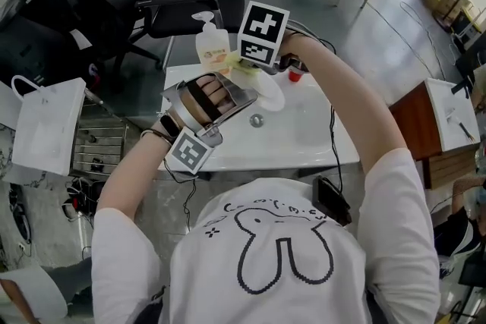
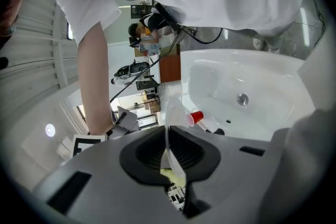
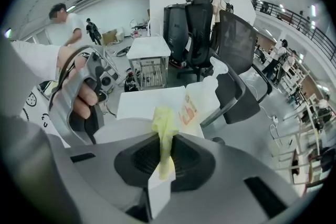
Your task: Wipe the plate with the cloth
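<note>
holds the plate (image 1: 271,97) by its rim in the clamped left claw (image 2: 172,150), with the cloth (image 1: 243,70) pinched in the right claw (image 3: 164,155) just at its eleven o'clock.

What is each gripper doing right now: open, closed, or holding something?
Left gripper: closed, holding the plate by its edge.
Right gripper: closed, holding the yellow cloth.

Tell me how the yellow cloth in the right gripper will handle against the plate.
The yellow cloth is probably floppy: it bunches into a crumpled strip where the right gripper pinches it. It looks thin and light, so it should mould to the plate rather than shove it. Its free end may fold over.
</note>
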Available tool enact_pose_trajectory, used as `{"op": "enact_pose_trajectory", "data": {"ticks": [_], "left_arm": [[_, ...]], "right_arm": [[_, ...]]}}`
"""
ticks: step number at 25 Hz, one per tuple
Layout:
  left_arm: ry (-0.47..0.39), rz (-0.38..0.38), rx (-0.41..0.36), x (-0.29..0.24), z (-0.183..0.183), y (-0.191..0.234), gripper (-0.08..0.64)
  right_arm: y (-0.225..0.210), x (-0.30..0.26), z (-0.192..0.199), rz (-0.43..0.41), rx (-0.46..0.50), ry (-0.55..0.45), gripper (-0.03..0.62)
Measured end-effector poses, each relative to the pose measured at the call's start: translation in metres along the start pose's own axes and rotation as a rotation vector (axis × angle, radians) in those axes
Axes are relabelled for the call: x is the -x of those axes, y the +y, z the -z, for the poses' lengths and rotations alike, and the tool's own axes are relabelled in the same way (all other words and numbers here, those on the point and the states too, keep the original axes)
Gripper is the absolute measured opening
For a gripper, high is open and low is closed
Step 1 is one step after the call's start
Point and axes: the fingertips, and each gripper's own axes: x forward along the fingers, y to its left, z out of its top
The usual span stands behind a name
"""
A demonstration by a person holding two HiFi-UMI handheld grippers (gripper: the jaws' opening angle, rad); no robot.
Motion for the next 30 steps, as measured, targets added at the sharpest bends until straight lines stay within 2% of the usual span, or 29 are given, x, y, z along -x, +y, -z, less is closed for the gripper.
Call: {"op": "enact_pose_trajectory", "data": {"ticks": [8,17,22,26,30], "left_arm": [[-0.006,-0.011,0.002,-0.002,-0.002,0.002,0.035],[0.013,-0.012,0.037,-0.001,0.004,-0.002,0.038],[0.014,-0.015,0.145,-0.002,0.005,-0.008,0.038],[0.031,-0.008,0.220,-0.003,0.010,-0.011,0.035],[0.059,0.004,0.314,-0.002,0.017,-0.020,0.028]], "right_arm": [[-0.025,-0.021,0.045,0.037,-0.122,0.043,0.049],[-0.017,-0.035,0.091,0.003,-0.232,0.034,0.049],[-0.004,-0.030,0.105,-0.007,-0.243,0.009,0.049],[0.005,-0.021,0.120,-0.009,-0.217,0.010,0.049],[0.008,0.001,0.120,0.030,-0.223,-0.089,0.049]]}}
